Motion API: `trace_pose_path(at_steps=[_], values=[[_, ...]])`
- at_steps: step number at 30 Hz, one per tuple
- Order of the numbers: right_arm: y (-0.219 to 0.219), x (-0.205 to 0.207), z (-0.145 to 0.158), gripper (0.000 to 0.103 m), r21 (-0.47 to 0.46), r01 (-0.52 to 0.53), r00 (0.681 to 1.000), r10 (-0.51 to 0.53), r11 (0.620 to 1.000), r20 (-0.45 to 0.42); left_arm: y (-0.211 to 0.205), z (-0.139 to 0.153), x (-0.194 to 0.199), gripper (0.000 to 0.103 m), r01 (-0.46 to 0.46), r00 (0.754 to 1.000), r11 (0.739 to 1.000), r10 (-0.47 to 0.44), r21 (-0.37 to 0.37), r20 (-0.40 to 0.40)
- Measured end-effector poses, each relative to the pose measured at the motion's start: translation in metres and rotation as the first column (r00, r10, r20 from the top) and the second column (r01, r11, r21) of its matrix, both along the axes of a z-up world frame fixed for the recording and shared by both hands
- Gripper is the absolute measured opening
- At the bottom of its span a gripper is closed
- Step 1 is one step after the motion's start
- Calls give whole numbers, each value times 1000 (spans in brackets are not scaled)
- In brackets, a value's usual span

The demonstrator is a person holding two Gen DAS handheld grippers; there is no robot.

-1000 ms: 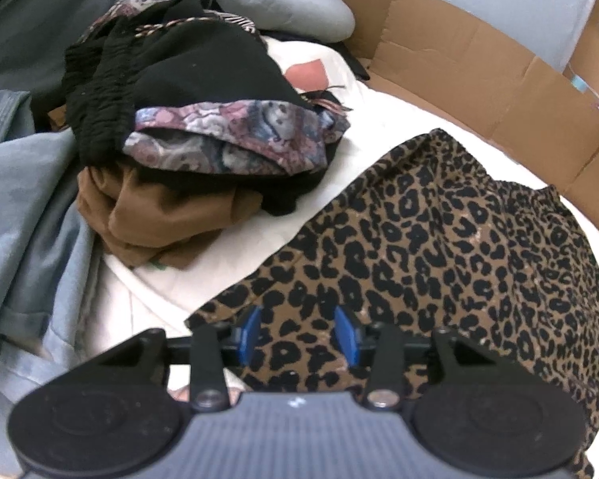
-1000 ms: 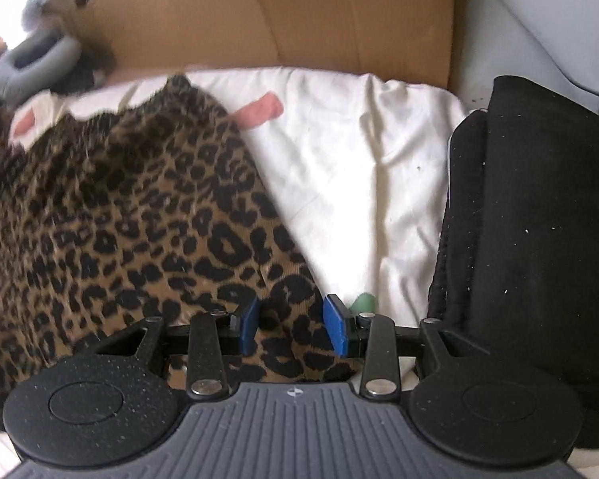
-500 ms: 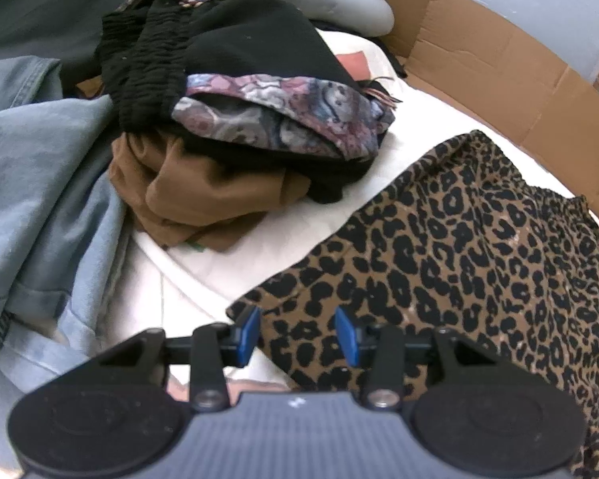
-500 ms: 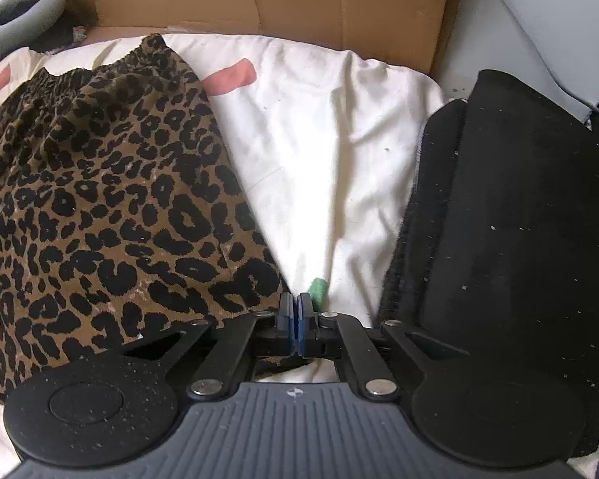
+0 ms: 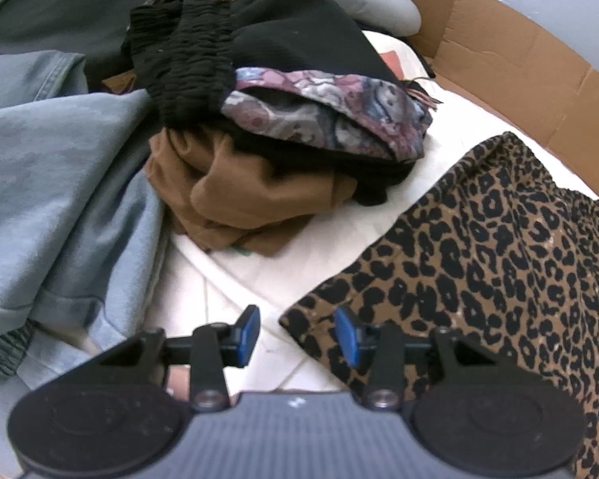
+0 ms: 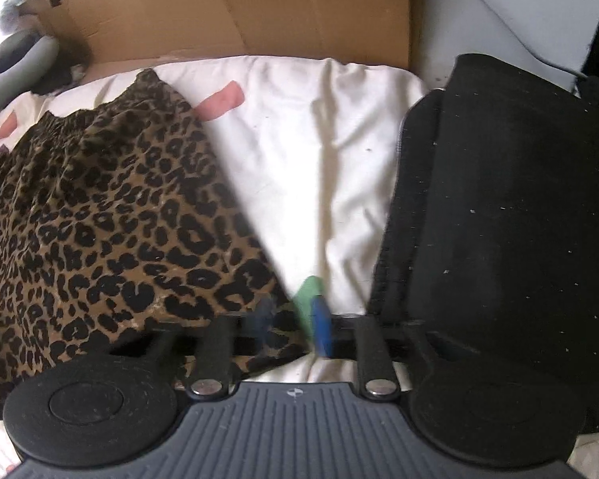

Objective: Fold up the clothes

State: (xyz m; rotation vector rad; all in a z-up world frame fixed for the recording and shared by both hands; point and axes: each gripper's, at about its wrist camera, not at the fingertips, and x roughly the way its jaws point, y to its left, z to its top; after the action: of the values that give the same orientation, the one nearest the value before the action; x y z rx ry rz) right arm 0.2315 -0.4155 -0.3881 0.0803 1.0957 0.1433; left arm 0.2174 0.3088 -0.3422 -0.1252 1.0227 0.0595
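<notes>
A leopard-print garment (image 5: 499, 247) lies spread on a white sheet (image 5: 227, 279); it also shows in the right wrist view (image 6: 112, 215). My left gripper (image 5: 297, 333) is open, its jaws straddling the garment's near left corner just above the sheet. My right gripper (image 6: 293, 325) is open, with the garment's near right corner lying between and under its blurred jaws.
A pile of black, patterned and tan clothes (image 5: 275, 119) sits behind the left gripper, with light denim (image 5: 52, 183) to its left. A folded black garment (image 6: 507, 215) lies right of the right gripper. Cardboard (image 6: 235, 12) lines the far edge.
My right gripper shut on the garment's corner half a second ago and has now opened. My left gripper has shifted left, to the garment's corner, staying open.
</notes>
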Motion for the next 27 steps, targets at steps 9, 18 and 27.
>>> trace_pose_path(at_steps=[9,18,27], values=[[11,3,-13,25,-44,-33,998,30,998,-60,5,-5,-2,45,-2,1000,1000,3,11,-13],[16,0,-3,0,-115,-46,997,37,992,-74,3,2,6,45,24,1000,999,-25,27,10],[22,5,-10,0,-162,-34,994,16,986,-107,16,-9,5,45,11,1000,999,-11,39,-14]])
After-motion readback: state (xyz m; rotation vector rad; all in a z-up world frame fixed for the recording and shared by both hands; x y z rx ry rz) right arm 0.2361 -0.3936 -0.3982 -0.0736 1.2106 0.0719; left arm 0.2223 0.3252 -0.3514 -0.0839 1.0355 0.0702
